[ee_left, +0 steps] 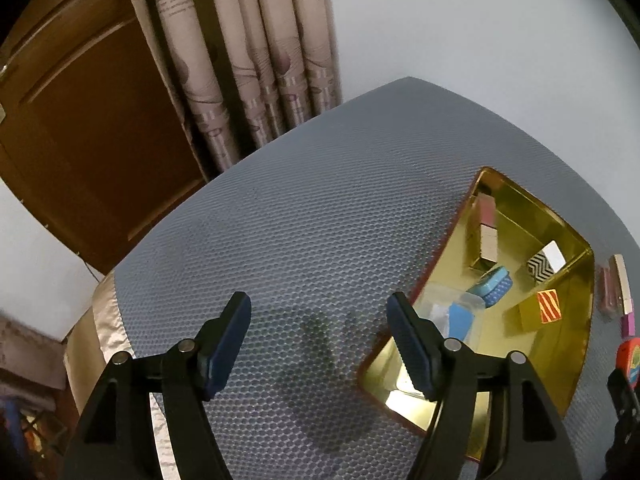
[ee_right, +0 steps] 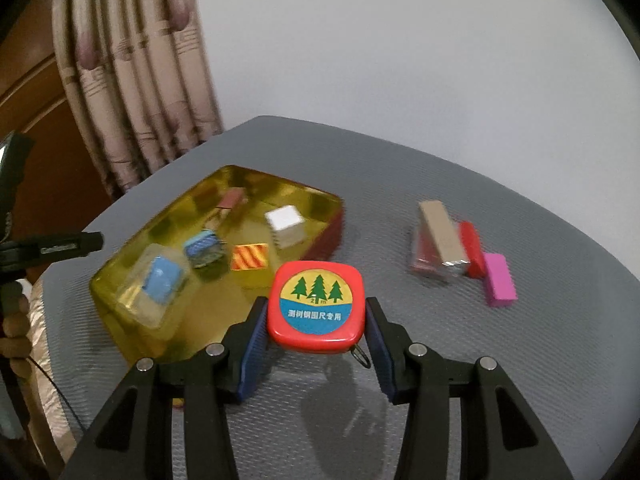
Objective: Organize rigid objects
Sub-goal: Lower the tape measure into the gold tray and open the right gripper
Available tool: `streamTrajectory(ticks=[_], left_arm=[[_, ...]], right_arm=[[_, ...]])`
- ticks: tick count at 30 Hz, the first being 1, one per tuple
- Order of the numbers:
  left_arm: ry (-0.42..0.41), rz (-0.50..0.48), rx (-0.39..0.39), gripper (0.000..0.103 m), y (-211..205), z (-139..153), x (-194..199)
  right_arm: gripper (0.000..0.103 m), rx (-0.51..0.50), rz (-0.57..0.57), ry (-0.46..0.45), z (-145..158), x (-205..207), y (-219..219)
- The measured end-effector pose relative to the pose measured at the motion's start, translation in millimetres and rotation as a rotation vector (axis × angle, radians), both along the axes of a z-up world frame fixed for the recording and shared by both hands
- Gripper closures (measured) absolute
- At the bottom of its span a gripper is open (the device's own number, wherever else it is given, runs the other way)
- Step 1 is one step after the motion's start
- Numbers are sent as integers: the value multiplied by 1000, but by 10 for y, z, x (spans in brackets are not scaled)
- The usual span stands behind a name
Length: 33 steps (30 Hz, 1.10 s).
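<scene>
My right gripper point(ee_right: 316, 305) is shut on a red square tape measure point(ee_right: 316, 308) with a tree label, held above the grey mat just right of the gold tin point(ee_right: 334, 220). The tin holds a clear case with a blue piece point(ee_right: 160, 280), a small blue box point(ee_right: 202, 248), a red-striped yellow block point(ee_right: 250, 257) and a white-topped block point(ee_right: 286, 226). My left gripper point(ee_left: 318, 304) stands open over bare mat, with nothing between its fingers, left of the tin point(ee_left: 580, 320). The tape measure point(ee_left: 630, 360) shows at the right edge of the left wrist view.
A tan block point(ee_right: 442, 232), a red block point(ee_right: 470, 246), a magenta block point(ee_right: 498, 280) and a clear pinkish piece point(ee_right: 422, 258) lie in a cluster on the mat right of the tin. A curtain point(ee_left: 240, 60) and a brown door point(ee_left: 80, 140) stand beyond the table's far edge. A hand point(ee_right: 16, 320) shows at the left.
</scene>
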<state>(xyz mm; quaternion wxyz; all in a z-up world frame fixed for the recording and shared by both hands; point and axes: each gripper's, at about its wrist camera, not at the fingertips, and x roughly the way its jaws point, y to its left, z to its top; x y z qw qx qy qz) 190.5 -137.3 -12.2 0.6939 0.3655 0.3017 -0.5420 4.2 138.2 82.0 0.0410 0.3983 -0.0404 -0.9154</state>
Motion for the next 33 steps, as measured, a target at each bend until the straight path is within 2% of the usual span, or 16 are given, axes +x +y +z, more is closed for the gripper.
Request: streamTrajectory(ticks=[9, 14, 26, 33], left_arm=[[34, 77, 27, 35, -54, 6, 225], [61, 120, 24, 33, -79, 40, 355], [88, 142, 40, 31, -95, 15, 410], [63, 136, 38, 31, -100, -7, 390]], right_arm=[[56, 17, 129, -23, 2, -207, -490], [56, 78, 203, -36, -27, -304, -757], [56, 140, 264, -111, -267, -440, -973], [56, 152, 275, -146, -394, -522, -1083]])
